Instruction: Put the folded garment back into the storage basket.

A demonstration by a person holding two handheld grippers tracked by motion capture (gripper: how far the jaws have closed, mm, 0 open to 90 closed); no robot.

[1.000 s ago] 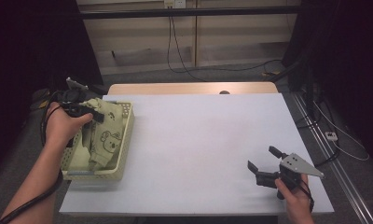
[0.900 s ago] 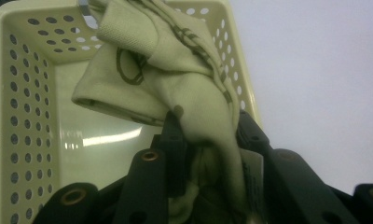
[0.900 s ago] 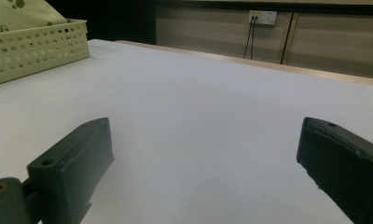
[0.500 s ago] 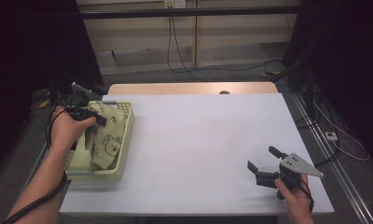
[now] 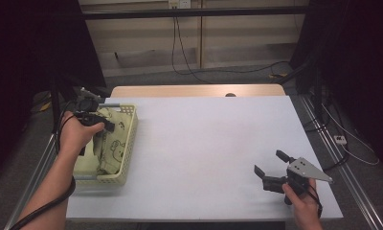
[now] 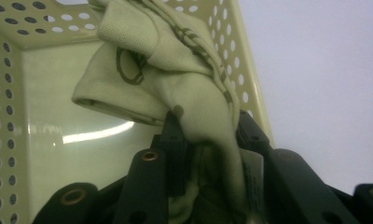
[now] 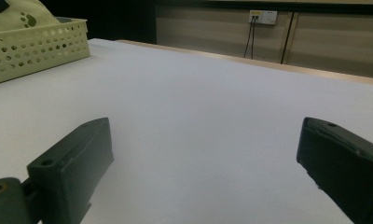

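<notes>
Two grippers: left gripper [image 6: 201, 140] pinches printed cloth [image 6: 175, 79] in the basket [image 5: 125, 143]; right gripper [image 5: 272, 167] fingers wide; no legible writing.

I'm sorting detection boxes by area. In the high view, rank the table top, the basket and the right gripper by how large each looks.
1. table top
2. basket
3. right gripper

The gaps between them are plain, so nearness to the camera does not change the order.

Even overhead light leaves the white table [image 5: 204, 143] bright, the room dark at three and nine o'clock. A glare streak crosses the basket [image 6: 49, 135] floor. Nearby black jaws blur softly.
</notes>
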